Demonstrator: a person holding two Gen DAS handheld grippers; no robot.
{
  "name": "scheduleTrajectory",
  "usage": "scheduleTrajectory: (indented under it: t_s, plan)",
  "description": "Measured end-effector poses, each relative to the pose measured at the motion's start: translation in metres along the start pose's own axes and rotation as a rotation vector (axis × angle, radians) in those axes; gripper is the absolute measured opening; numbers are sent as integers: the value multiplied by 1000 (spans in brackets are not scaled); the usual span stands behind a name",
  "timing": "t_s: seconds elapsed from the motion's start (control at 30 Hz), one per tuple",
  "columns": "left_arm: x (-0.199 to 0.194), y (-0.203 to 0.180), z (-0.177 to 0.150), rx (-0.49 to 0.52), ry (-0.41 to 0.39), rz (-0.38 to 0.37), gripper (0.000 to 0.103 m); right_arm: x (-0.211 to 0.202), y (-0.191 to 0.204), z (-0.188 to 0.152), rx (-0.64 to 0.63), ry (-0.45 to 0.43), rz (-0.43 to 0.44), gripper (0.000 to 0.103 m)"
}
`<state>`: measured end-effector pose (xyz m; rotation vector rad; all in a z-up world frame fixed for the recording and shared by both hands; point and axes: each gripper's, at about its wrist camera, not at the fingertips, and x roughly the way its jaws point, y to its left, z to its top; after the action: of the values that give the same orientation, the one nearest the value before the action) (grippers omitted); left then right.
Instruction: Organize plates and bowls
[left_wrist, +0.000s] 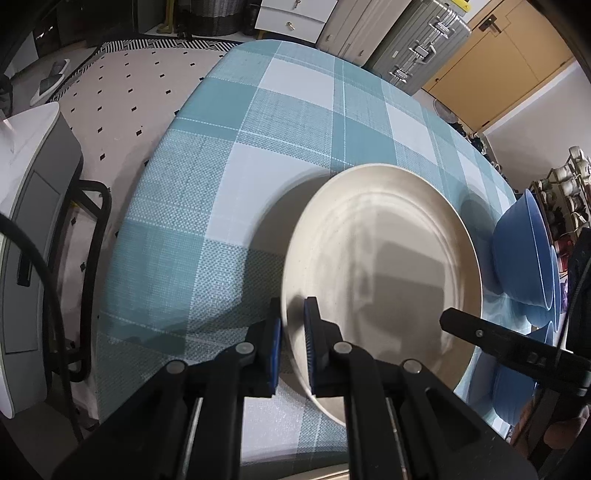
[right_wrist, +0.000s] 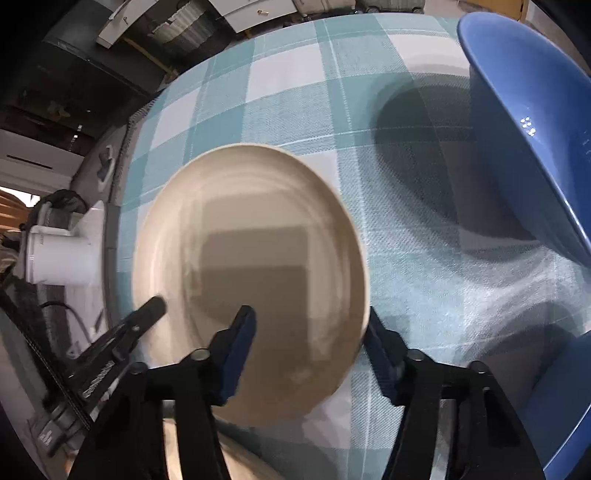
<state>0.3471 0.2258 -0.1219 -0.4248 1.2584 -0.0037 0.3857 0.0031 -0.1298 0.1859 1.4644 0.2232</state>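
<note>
Cream-coloured and round, the plate (left_wrist: 380, 280) has its near-left rim pinched between the closed blue pads of the left gripper (left_wrist: 292, 332), one pad under the rim and one on top. It has no long axis to speak of; its face points up and it seems to hang tilted just over the checked teal cloth of the counter (left_wrist: 207, 192), throwing a shadow on the side away from the jaws. At the opposite rim the right gripper (right_wrist: 312, 332) straddles the plate's edge, one pad over the inner face, the other outside the rim; its jaws stand apart and whether a pad touches cannot be told. Beyond the plate, past the right jaws, stands a blue bowl (right_wrist: 524, 122), with more blue ware (right_wrist: 561, 406) close beside it. Both grippers point steeply downward.
</note>
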Motion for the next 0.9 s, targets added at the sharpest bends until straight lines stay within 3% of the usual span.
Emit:
scheduleTrajectory:
  t_s: [0.2, 0.37, 0.9]
  plan:
    - [0, -2, -1, 18, -13, 7, 9, 3, 2, -4, -17, -31, -46, 48]
    - [-1, 0, -3, 18, -23, 16, 9, 2, -6, -7, -19, -49, -72, 17]
    - [-9, 0, -12, 7, -30, 53, 10, -14, 2, -21, -92, -96, -68, 12]
